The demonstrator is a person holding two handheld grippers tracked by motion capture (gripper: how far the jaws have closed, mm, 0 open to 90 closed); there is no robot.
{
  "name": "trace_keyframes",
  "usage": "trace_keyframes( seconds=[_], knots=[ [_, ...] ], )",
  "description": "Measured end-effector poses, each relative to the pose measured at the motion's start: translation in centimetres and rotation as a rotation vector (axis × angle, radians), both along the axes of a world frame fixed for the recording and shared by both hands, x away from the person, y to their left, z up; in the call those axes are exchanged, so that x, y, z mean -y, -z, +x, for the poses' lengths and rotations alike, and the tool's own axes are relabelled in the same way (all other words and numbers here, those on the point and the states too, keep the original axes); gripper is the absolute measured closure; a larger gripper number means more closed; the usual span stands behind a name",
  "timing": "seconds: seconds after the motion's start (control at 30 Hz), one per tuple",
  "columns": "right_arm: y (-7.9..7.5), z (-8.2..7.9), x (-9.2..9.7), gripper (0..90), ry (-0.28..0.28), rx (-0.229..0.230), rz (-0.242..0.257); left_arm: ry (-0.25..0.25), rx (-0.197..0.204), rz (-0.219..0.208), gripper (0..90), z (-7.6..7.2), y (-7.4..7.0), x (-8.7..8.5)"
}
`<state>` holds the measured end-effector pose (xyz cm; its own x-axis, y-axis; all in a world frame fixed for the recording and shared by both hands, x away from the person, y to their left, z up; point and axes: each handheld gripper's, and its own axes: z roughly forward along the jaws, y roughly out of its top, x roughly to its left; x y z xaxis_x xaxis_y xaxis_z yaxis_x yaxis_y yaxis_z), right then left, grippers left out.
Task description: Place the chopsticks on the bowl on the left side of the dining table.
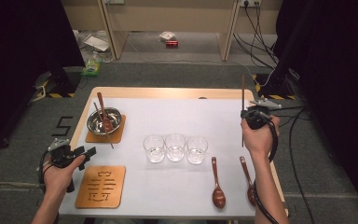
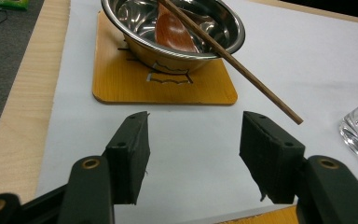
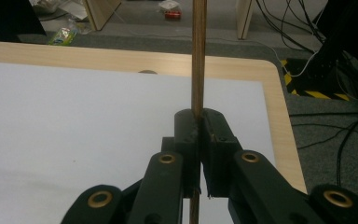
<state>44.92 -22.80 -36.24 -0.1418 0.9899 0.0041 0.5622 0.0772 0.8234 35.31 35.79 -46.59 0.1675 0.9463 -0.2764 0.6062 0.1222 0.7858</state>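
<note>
Right gripper clamps a chopstick upright, right of the steel bowl — lower it tip-first beside the bowl's chopstick; left gripper open, empty.

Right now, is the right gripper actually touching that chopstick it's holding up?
Touching. In the right gripper view, the right gripper has its jaws closed on the upright chopstick, pads pressed against both sides with no gap.

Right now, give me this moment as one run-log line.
right gripper: shut on thin brown wooden chopstick, upright | left gripper: open, empty | round steel bowl: holds wooden spoon, second chopstick
</note>
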Motion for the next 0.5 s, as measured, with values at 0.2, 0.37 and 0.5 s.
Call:
trace_keyframes(
  seconds=[0.2,0.37,0.5],
  knots=[
    [-0.1,0.3,-0.4,85.8,-0.002,0.02,0.011,-0.005,0.0,0.0,41.9,0.0,0.0,0.0],
    [0.1,0.5,-0.8,85.7,-0.015,0.03,0.013,-0.003,0.002,-0.001,41.9,0.0,0.0,-0.1],
    [0.1,0.7,-1.2,85.8,-0.021,0.054,0.018,-0.004,0.003,0.001,41.8,0.0,0.0,-0.1]
  ],
)
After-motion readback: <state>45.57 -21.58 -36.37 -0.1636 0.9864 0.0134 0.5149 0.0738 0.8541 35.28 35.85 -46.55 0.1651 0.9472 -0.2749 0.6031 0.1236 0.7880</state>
